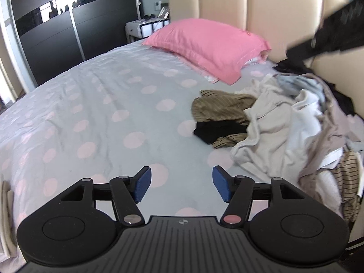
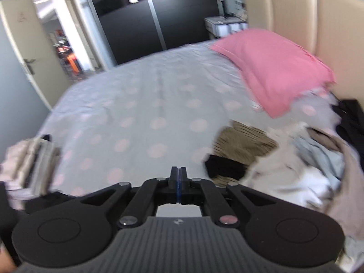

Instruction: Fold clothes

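Left wrist view: left gripper jaws wide, empty. Right gripper jaws shut, empty. Between garments; next, reaching into clothes pile on bed.

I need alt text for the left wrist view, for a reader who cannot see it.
The left gripper, open and empty, hangs over a grey bedspread with pink dots. An unfolded clothes pile lies at the right, below a pink pillow and beige headboard.
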Action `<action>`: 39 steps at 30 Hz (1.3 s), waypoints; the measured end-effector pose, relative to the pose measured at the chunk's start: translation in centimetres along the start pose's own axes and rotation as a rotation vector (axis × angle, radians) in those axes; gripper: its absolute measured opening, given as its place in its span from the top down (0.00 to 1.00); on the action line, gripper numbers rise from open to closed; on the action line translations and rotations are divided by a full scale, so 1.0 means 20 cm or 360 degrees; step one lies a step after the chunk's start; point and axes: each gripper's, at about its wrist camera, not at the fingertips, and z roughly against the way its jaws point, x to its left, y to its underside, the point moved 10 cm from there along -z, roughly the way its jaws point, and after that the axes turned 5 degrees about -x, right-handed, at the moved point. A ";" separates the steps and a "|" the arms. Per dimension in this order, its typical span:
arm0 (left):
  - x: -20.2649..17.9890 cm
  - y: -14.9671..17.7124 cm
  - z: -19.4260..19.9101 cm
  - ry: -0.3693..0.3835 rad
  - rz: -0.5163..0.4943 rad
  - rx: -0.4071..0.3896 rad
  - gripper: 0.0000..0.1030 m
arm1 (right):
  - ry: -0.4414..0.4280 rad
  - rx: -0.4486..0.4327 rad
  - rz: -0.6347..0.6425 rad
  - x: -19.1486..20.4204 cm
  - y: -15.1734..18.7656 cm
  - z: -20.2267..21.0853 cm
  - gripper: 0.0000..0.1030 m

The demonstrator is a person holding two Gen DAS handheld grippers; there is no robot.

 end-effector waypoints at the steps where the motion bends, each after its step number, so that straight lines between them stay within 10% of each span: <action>1: -0.03 -0.01 0.00 0.0028 -0.0015 -0.0008 0.43 | 0.0053 0.0010 -0.0009 -0.07 0.02 0.00 0.99; 6: -0.28 -0.10 -0.07 0.0219 -0.0074 -0.0054 0.34 | 0.0305 0.0049 -0.0100 -0.51 0.12 0.03 0.93; 11: -0.59 -0.20 -0.27 0.0390 -0.0139 -0.0047 0.33 | 0.0562 0.0077 -0.0085 -0.90 0.20 0.01 0.59; 20: -1.02 -0.35 -0.73 0.0538 -0.0261 -0.0074 0.33 | 0.0694 0.0196 -0.0024 -1.30 0.29 -0.20 0.31; 25: -1.13 -0.37 -0.95 0.0563 -0.0269 -0.0018 0.33 | 0.0723 0.0222 -0.0030 -1.40 0.32 -0.35 0.31; 27: -1.15 -0.36 -1.00 0.0603 -0.0201 0.0026 0.49 | 0.0715 0.0215 -0.0053 -1.43 0.33 -0.39 0.34; 32: -1.16 -0.37 -0.99 0.0648 -0.0123 0.0053 0.91 | 0.0712 0.0186 -0.0074 -1.43 0.33 -0.42 0.90; 39: -1.07 -0.45 -0.83 0.0494 -0.0209 -0.0016 0.93 | 0.0854 0.0017 -0.0011 -1.38 0.23 -0.18 0.91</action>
